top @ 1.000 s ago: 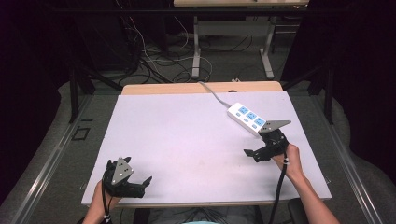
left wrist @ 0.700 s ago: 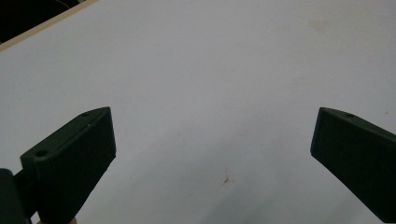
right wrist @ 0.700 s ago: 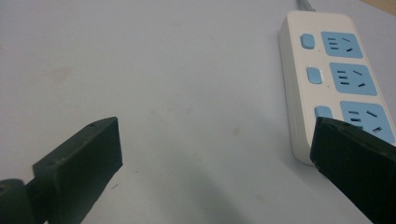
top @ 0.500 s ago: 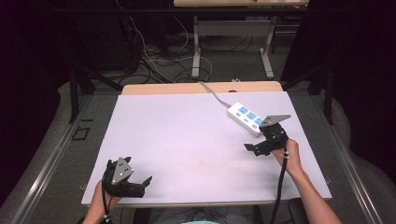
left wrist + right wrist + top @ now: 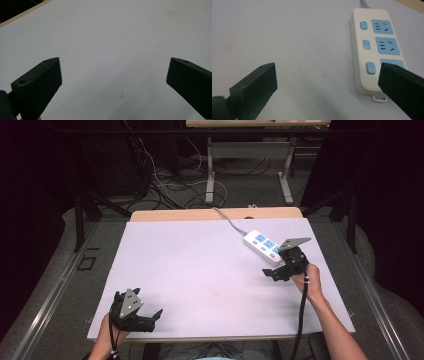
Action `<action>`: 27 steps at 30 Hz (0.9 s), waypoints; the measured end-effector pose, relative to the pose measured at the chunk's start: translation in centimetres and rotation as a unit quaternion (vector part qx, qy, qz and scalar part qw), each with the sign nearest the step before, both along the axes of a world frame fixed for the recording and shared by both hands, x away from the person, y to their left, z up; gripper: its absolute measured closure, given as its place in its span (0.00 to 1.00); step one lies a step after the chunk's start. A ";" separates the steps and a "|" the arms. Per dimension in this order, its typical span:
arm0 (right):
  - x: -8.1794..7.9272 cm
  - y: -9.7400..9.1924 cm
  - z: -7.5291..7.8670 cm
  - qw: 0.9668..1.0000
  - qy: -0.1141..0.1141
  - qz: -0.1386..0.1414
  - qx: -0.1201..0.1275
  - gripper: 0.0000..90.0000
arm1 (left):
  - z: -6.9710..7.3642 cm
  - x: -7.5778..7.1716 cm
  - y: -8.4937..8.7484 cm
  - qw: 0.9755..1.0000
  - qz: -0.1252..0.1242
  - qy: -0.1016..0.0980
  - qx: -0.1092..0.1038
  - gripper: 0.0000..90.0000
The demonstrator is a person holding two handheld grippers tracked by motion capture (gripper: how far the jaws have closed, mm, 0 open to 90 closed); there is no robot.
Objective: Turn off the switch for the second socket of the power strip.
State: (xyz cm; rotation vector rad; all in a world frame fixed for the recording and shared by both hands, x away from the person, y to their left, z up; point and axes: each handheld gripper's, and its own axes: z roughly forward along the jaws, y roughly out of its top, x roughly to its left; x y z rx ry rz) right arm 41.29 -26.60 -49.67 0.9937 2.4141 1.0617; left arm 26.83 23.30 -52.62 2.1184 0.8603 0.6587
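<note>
High view: left gripper (image 5: 150, 316) at near-left corner of counter (image 5: 200, 270), fingers spread wide, holding nothing. Power strip (image 5: 264, 246) at far right, long axis running away along its cord. Right gripper (image 5: 273, 271) nearer, just beside strip's near end, fingers wide apart, empty; strip lies ahead-right of them.

**My left tongs over bare board**

My left gripper (image 5: 113, 82) holds its two black jaws wide apart above the white tabletop (image 5: 112, 37), nothing between them; a small rusty speck (image 5: 122, 95) lies between the jaws; the table's wooden edge (image 5: 22, 15) runs far beyond the left jaw.
</note>
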 end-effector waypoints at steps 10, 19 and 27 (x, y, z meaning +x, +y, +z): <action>1.4 -0.3 0.1 1.000 0.002 -0.007 0.007 0.02 | 0.0 0.0 -0.1 1.000 0.002 -0.002 0.001 0.00; 2.5 -0.3 0.3 1.000 0.011 -0.016 0.020 0.01 | 0.0 0.0 -0.1 1.000 0.001 0.000 0.002 0.00; 3.8 -0.2 0.1 1.000 0.015 -0.017 0.014 0.01 | 0.0 0.0 -0.2 1.000 -0.002 0.000 0.003 0.00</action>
